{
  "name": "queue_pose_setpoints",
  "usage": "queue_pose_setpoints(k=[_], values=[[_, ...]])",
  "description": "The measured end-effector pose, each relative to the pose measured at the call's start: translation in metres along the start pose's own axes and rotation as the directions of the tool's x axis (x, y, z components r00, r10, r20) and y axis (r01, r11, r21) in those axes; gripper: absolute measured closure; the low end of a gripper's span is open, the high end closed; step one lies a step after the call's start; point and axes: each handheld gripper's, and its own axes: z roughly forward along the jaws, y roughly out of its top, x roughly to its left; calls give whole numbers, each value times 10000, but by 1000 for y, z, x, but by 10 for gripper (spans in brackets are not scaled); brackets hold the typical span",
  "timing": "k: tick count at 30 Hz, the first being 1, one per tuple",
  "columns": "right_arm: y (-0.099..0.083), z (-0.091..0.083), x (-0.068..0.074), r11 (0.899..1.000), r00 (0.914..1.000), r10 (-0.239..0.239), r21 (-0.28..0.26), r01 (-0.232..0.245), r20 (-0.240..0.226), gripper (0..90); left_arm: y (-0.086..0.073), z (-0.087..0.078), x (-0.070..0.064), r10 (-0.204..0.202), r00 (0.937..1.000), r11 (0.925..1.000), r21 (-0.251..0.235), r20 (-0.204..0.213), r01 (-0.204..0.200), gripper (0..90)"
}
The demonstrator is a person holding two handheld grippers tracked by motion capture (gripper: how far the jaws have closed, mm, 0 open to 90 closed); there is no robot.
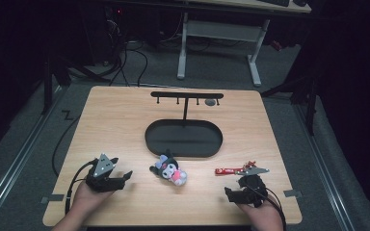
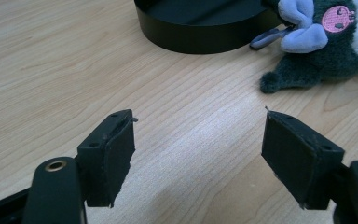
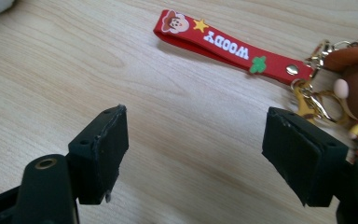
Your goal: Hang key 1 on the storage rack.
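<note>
both tools gape wide, empty: left tool near plush toy, right tool beside red keychain.

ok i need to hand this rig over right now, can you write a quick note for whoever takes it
Left gripper: open, holding nothing, low over the table, jaws towards the plush toy.
Right gripper: open, holding nothing, beside the red Woody strap keychain.
Both things lie on the wood in front of the black oval tray; the hook rack stands behind the tray.
Done: nothing picked up yet.
Left: probably grasp the plush and the keychain; where they go can't be told from here.
</note>
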Motion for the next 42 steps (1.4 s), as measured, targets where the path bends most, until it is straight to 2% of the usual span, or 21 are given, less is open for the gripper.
queue_pose_setpoints(k=[15, 19, 29, 36, 42], values=[[-7, -15, -23, 9968, 9989, 439, 660, -449, 160, 294, 0, 0, -1, 64, 9999, 10000, 52, 138, -64, 258], [-9, -18, -30, 9947, 9977, 674, 776, -679, 90, 340, 0, 0, -1, 71, 9998, 10000, 26, 161, -72, 257], [-12, -24, -48, 9906, 9949, 977, 940, -996, 248, 374, 0, 1, -2, 132, 9996, 9999, 84, 241, -134, 256], [-6, -22, -58, 9845, 9950, 988, 1439, -1002, 174, 390, 0, 2, -2, 164, 9995, 9998, 98, 272, -167, 257], [6, -20, -68, 9772, 9950, 981, 1872, -1002, 207, 390, 0, 2, -2, 227, 9994, 9996, 145, 275, -231, 256]])
